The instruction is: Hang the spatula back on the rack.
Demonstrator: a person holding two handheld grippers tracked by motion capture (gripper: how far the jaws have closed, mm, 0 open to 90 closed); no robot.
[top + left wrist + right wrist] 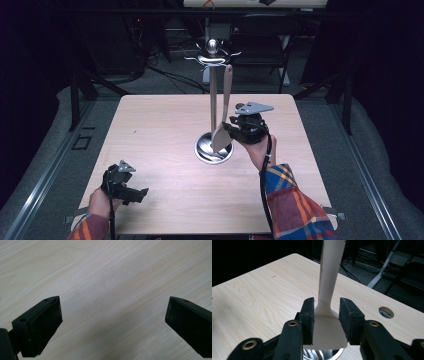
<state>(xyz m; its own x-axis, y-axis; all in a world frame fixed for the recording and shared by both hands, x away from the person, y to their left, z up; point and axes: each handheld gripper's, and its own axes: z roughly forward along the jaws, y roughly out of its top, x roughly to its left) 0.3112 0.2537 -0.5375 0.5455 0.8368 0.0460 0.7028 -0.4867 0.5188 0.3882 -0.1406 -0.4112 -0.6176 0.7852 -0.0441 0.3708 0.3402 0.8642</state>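
Right gripper (327,315) jaws loosely flanking spatula (329,280)

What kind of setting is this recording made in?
Probably a lab or recording studio, not a kitchen: a bare wooden table surrounded by black curtains, loose cables on the floor behind, and a lone utensil stand with one wooden spatula hanging from it as a prop.

Pale beige spatula (329,325) between black jaws, shiny silver stand (213,147) with a chrome ball top, light wood-grain table (160,130), and a sleeve (295,205) in what looks like red-blue-yellow plaid.
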